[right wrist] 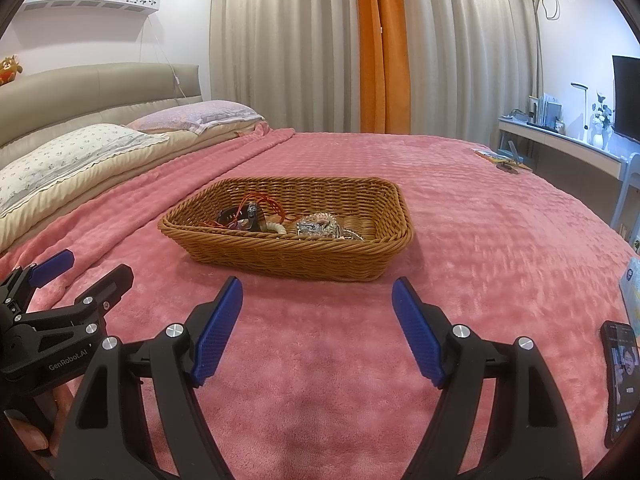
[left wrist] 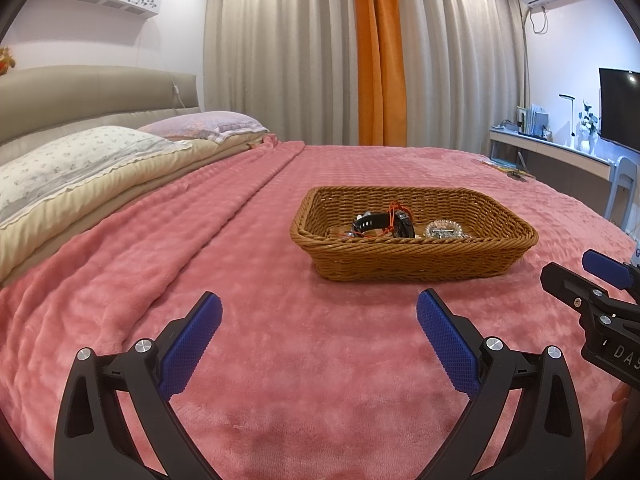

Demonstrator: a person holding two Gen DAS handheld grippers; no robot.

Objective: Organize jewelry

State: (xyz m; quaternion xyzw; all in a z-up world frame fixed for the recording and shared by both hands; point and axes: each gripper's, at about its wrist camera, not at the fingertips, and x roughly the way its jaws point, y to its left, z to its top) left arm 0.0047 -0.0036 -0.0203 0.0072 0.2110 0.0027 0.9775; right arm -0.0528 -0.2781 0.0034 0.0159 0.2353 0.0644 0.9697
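Hovering low over the fuzzy pink blanket (left wrist: 320, 380), the left hand-held gripper (left wrist: 319, 322) has its black arms and blue ribbed pads spread wide apart, nothing between them. Same deal with the right hand-held gripper (right wrist: 318, 308): fingers well apart, gripping nothing, also above the blanket. The two sit side by side, each one peeking into the edge of the other's view.

Just ahead of both sits the brown woven wicker basket (left wrist: 420, 258), resting flat on the bed. The jewelry is all inside it: a black strap watch (left wrist: 380, 222) with a thin orange-red cord (left wrist: 394, 214) draped over it, and a sparkly silver rhinestone piece (left wrist: 442, 230) just beside that, toward the right end. From the right wrist view there's also a pale beaded bracelet (right wrist: 278, 229) tucked between the watch and the sparkly piece.

A black smartphone (right wrist: 620, 380) lies on the blanket near the right hand-held gripper, screen lit. Further out are two patterned pillows (left wrist: 72, 160) against the beige padded headboard (left wrist: 80, 96), grey curtains with an orange strip (left wrist: 380, 60), and a white desk (left wrist: 560, 150) along the far wall.
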